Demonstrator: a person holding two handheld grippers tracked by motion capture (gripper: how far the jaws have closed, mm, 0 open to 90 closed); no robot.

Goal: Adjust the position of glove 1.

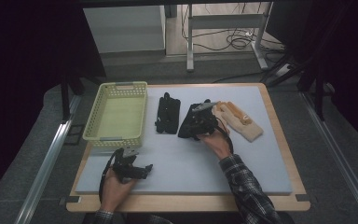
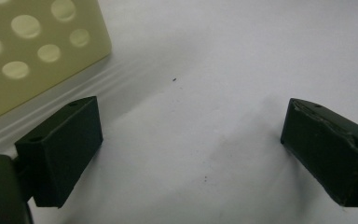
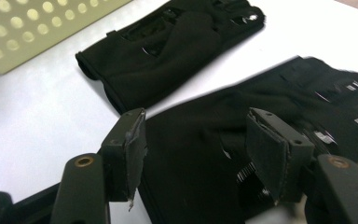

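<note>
With its jaws parted astride the cuff of the black glove at mid-frame, the right gripper should sink lower before clamping, pinching fabric only.

Left gripper jaws: bare white mat between and ahead, free passage. Perforated yellow basket wall close beyond its left jaw, blocks that side. Right gripper jaws: black glove cuff lies between and beneath. Second black glove ahead; narrow mat strip between gloves. Open mat beyond its left jaw.
</note>
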